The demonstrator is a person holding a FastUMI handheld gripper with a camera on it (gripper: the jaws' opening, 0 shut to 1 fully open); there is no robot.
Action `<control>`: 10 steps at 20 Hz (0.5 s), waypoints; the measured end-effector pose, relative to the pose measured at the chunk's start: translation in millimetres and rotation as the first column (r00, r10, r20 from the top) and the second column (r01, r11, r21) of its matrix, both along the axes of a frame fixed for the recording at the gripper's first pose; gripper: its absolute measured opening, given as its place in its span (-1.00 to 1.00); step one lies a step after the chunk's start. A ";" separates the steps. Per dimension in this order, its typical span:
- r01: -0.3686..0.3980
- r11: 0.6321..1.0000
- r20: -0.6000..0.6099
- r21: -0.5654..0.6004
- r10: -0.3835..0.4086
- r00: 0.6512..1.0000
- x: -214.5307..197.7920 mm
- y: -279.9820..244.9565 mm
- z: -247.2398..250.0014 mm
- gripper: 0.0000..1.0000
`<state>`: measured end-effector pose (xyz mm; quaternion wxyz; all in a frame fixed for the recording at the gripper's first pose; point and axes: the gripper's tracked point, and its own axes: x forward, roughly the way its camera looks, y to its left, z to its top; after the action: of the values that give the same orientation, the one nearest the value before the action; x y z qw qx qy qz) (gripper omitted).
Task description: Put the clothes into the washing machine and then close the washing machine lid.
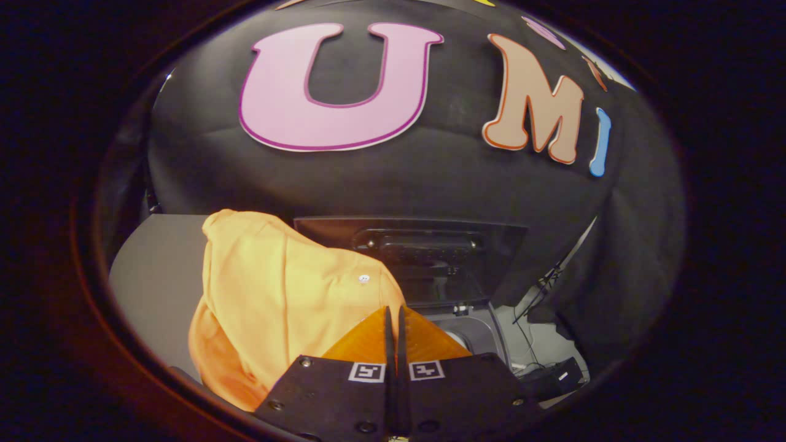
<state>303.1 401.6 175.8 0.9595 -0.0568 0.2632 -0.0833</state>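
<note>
One view, gripper camera. Gripper point(393, 316) is pointing forward, its two fingers lying pressed together with just a thin slit between them; whether cloth is being pinched in that slit cannot be told. Orange garment point(276, 301) is bunching up at about 10 o'clock from the fingertips, draping from a rounded peak down past the left finger, with a small white button point(364, 279) showing on it near the tips. Cloth is sitting right against the left finger; real contact at the tips is unclear.

Washing machine lid point(430, 258) is standing open at 12 to 1 o'clock beyond the fingers, dark and near upright, a handle-like bar running across its upper part. Washing machine point(476, 334) is sitting just past the right finger at about 2 o'clock, grey rim and a pale bit of its opening showing beside the finger. Garment is hanging left of that opening, partly overlapping the lid's left edge in the picture.

Grey table top point(156, 276) is spreading out at 9 o'clock behind the garment. Black cables point(543, 291) and some dark gear are lying at 3 o'clock, right of the machine.
</note>
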 end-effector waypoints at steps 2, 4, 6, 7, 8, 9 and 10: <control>0.036 0.999 -0.006 -0.037 -0.036 0.999 -1.5 -3.2 2.5 -1.00; 0.064 0.996 -0.022 -0.059 -0.065 0.998 -6.4 -5.6 -2.7 -0.99; 0.067 0.997 0.004 -0.036 -0.067 0.998 -6.2 -8.6 -5.2 -0.45; 0.066 0.998 0.015 -0.025 -0.066 0.998 -5.7 -10.5 -2.6 -0.16; 0.066 0.997 0.028 -0.027 -0.066 0.997 -2.2 -14.8 1.6 0.14; 0.060 0.998 0.037 -0.030 -0.059 0.998 -1.2 -13.1 4.1 0.44; 0.057 0.998 0.044 -0.035 -0.055 0.998 0.2 -12.5 6.7 0.41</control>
<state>303.4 389.1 182.5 0.9610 -0.0650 0.2426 -0.1161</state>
